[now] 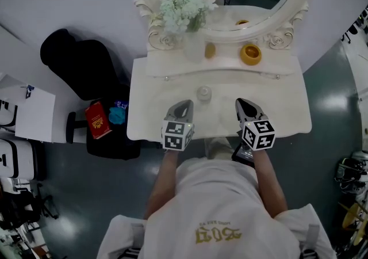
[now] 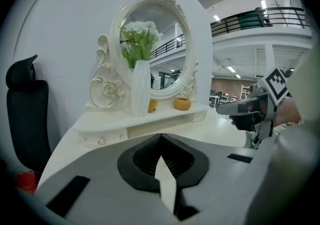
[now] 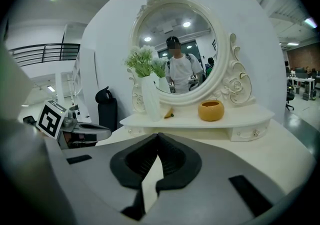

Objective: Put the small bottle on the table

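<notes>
Jaws on the left gripper are pressed together at their tips with nothing between them, and the right gripper is clenched and empty in the same way. In the head view both hang side by side over the near edge of the table, pointing toward its back, each held by a bare forearm. The bottle stands on the tabletop just ahead of the grippers and between their lines, touching neither. Behind it a raised shelf carries a white vase of white flowers, a small yellow thing right beside the vase, and a yellow bowl further right. An oval mirror in an ornate white frame rises from the shelf; the right gripper view shows a person in a white shirt reflected in it. Left of the table a black chair stands, with a red packet near it.
</notes>
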The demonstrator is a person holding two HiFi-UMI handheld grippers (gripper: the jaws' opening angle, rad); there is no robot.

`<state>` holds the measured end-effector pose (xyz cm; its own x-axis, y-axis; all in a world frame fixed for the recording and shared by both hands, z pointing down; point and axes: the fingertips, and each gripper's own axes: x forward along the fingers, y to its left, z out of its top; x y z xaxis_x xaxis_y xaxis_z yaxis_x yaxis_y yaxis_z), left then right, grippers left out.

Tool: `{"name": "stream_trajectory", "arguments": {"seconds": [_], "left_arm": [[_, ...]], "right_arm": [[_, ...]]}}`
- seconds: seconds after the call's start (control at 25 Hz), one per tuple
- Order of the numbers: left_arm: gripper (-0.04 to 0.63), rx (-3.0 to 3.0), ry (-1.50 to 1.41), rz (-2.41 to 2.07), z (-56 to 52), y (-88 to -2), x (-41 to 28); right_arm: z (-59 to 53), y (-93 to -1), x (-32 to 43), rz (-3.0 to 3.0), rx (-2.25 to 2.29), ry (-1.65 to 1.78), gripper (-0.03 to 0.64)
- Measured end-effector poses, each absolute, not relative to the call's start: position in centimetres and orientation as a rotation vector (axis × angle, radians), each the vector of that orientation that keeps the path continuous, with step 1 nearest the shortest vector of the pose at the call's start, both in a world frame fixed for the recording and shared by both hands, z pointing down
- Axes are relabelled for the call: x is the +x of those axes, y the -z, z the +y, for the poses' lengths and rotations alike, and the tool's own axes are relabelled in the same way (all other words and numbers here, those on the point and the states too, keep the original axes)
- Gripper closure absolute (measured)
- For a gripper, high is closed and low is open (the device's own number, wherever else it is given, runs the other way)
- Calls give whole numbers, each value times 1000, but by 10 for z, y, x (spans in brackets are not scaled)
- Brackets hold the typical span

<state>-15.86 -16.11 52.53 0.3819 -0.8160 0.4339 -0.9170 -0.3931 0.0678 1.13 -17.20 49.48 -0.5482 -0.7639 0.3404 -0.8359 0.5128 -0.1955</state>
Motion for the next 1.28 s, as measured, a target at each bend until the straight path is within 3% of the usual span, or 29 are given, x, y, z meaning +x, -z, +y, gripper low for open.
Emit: {"name": "stream_trajectory", "arguments": {"seconds": [1.28], "left_arm": [[578,2327,-160,-1370,-161,-520,-157]], "right_arm": [[-181,-494,17,-2541,1439,-624,604]]}}
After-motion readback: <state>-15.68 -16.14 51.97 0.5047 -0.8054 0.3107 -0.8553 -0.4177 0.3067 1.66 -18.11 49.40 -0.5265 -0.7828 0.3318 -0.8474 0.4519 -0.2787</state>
